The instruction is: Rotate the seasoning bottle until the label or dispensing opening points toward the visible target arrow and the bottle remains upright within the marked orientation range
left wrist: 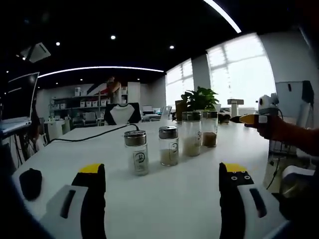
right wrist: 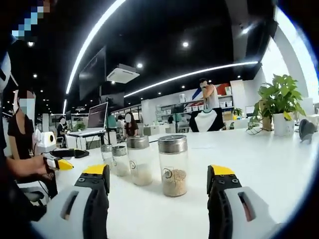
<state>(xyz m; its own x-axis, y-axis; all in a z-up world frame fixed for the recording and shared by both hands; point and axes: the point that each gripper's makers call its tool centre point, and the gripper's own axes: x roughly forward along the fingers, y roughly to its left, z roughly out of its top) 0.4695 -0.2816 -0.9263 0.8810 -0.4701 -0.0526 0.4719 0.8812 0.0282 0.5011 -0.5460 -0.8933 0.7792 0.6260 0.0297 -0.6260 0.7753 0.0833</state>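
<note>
Four clear glass seasoning bottles (left wrist: 136,152), metal caps, smooth white table (left wrist: 174,199), both grippers (left wrist: 162,191) (right wrist: 158,191) wide, empty

Open office: dark ceiling (right wrist: 164,30) with curved light strips (left wrist: 99,69), large bright windows (left wrist: 239,69), white table (left wrist: 164,194), rear shelving (left wrist: 84,104).

A white table (left wrist: 189,199) carries a row of four glass shakers with metal lids: one (left wrist: 136,152), a second (left wrist: 168,145), a third (left wrist: 191,133) and a fourth (left wrist: 209,128). A black mouse (left wrist: 31,183) lies near its edge, and a black cable (left wrist: 89,133) runs across the top. A potted plant (right wrist: 279,107) stands further along.
</note>
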